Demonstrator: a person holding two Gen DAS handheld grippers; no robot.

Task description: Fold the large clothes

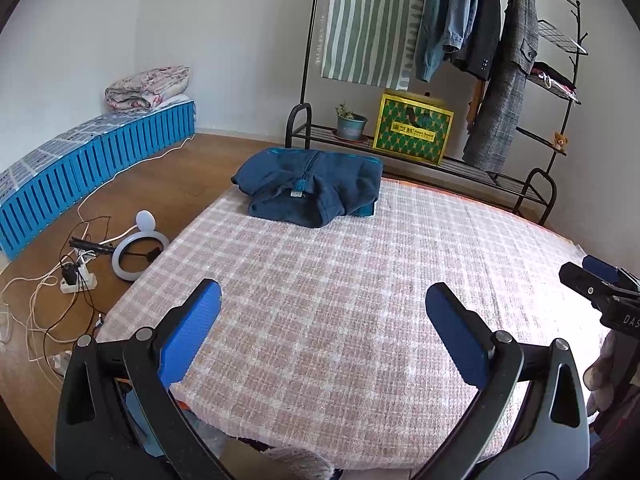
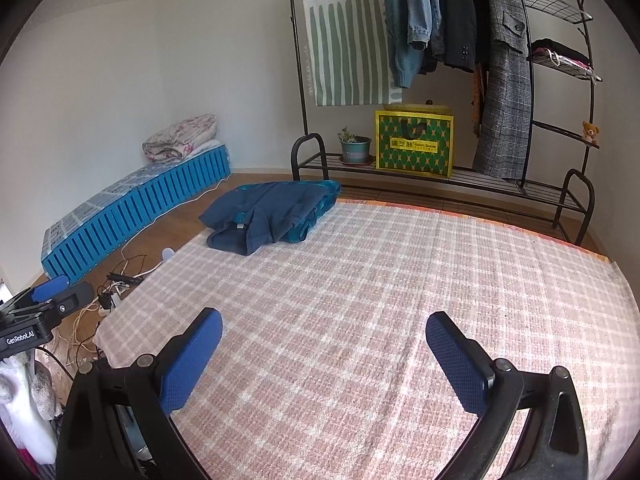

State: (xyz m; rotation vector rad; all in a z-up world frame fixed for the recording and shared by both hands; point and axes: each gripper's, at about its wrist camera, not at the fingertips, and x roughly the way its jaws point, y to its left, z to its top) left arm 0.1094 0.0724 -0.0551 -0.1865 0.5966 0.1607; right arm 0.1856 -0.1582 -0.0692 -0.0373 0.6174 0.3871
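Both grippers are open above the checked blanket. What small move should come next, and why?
Probably stop, or fetch another garment: the blue jacket already lies folded at the blanket's far edge, and the left gripper and right gripper hold nothing.

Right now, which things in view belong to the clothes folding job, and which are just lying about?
Belongs to the job:
folded blue jacket
plaid blanket
left hand-held gripper, open
right hand-held gripper, open

Just lying about:
ring light
power strip
potted plant
yellow-green gift bag
clothes rack
teddy bear
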